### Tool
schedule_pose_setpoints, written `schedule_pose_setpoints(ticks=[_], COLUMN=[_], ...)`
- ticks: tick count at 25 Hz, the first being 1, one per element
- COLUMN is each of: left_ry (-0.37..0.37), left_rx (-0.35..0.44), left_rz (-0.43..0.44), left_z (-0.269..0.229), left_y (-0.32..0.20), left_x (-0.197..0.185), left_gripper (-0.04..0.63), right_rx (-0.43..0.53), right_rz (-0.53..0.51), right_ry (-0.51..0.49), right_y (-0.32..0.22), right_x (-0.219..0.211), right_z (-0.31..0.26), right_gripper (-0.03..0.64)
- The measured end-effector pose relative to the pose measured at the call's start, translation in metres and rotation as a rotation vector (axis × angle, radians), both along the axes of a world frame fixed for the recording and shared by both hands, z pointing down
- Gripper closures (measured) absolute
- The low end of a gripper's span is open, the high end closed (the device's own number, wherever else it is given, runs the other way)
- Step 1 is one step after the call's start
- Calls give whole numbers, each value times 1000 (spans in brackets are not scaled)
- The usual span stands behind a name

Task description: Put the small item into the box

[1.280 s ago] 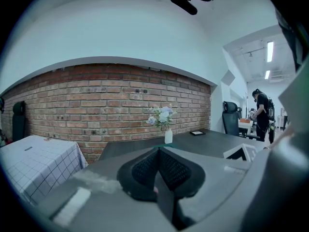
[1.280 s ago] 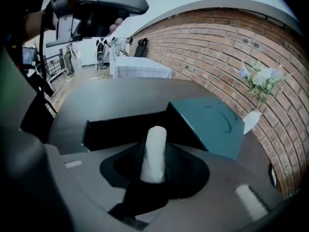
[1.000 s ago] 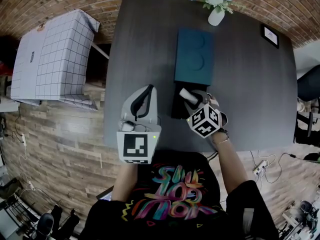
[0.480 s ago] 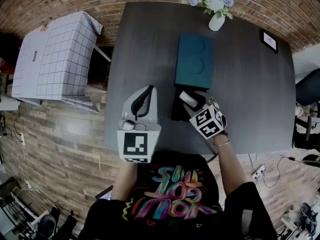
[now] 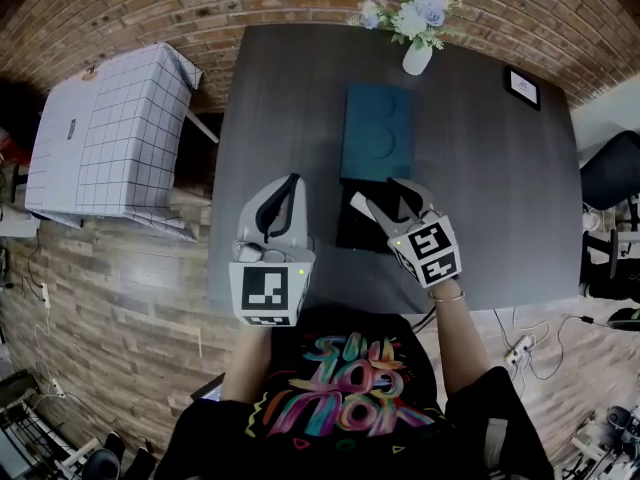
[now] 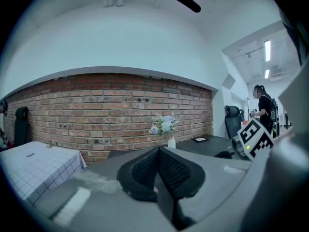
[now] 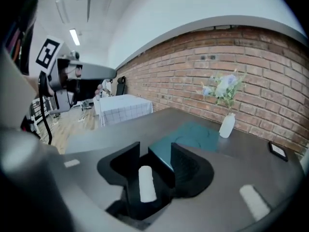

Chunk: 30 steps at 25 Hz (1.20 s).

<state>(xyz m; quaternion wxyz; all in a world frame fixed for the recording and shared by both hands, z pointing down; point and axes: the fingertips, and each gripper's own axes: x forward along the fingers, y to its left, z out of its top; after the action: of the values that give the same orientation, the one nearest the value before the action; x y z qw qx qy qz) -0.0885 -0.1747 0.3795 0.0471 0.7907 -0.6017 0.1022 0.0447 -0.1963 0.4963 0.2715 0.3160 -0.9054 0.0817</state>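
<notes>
A small white roll (image 7: 146, 182) lies on the black inside of the open box (image 5: 356, 232), below and between the jaws of my right gripper (image 7: 155, 153). The pads stand apart from it on both sides and do not touch it; the jaws are wide and closing slightly. In the head view the right gripper (image 5: 386, 198) hovers over the box near the table's front edge. The teal lid (image 5: 378, 133) lies flat just beyond the box. My left gripper (image 5: 291, 182) is held left of the box, its jaws shut with nothing between them (image 6: 158, 151).
A white vase of flowers (image 5: 412, 56) and a small picture frame (image 5: 520, 86) stand at the far side of the dark table (image 5: 490, 188). A table under a checked cloth (image 5: 110, 128) is at the left, an office chair (image 5: 612, 183) at the right.
The right gripper's jaws have opened and drawn back a little toward me; the white roll that was between them now lies loose in the box. The left gripper has hardly moved.
</notes>
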Motion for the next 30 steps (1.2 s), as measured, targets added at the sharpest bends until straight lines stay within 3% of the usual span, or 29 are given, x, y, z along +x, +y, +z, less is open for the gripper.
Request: schedule_pose_setpoints(ticks=[14, 20, 30], left_ry=[68, 79, 89], left_rx=[113, 142, 114], left_rz=[6, 56, 102], left_z=[-53, -65, -56], left_y=[-6, -3, 12], left_x=[3, 7, 6], left_gripper=[594, 594, 594], right_rx=[253, 305, 339], right_rz=[112, 176, 276], right_ry=[-240, -322, -375], right_y=[-9, 0, 18], right_x=[40, 68, 101], right_z=[-142, -178, -193], right_gripper=[491, 529, 614])
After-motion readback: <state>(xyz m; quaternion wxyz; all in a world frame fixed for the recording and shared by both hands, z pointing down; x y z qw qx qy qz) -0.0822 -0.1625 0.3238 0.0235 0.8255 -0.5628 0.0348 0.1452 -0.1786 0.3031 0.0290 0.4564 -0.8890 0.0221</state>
